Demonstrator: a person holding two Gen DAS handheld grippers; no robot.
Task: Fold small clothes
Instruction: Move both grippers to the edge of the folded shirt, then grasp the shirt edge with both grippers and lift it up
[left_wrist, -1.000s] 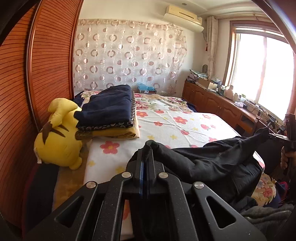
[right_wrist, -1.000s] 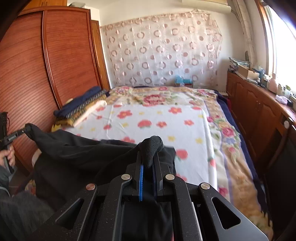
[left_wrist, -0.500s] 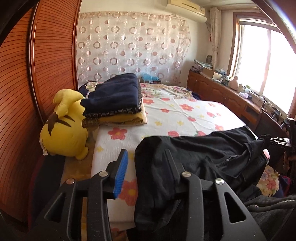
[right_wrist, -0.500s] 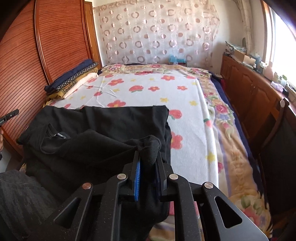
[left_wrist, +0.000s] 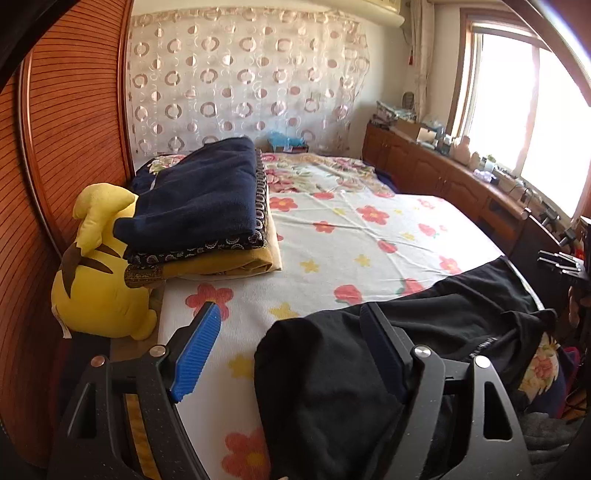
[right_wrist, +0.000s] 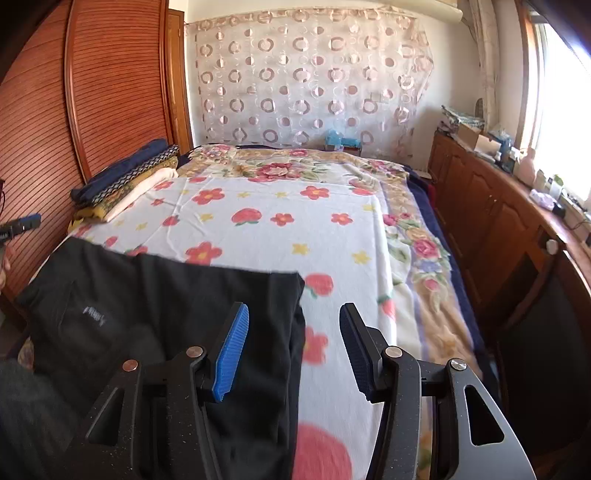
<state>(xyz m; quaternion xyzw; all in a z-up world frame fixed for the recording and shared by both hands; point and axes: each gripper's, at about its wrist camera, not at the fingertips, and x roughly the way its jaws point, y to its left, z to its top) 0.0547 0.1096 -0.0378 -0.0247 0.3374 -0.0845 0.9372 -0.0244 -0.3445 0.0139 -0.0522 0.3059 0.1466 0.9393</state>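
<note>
Now the black garment (right_wrist: 155, 306) lies spread on the flowered bedsheet (right_wrist: 280, 206) at the bed's near edge. Left gripper (left_wrist: 291, 332): jaws spreading, cloth draped against its 3 o'clock finger. Right gripper (right_wrist: 293, 343): jaws spreading, the cloth's edge lying loose between them, nearer the 9 o'clock pad.

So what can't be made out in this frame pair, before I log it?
- Black garment: near end hidden under the right tongs in the right wrist view; its printed mark is too blurred to read.
- Same garment in the left wrist view: type unclear, bunched over one finger of the left tongs.
- Folded stack: lower layers covered by the navy top piece.
- Yellow plush toy: face turned away.
</note>
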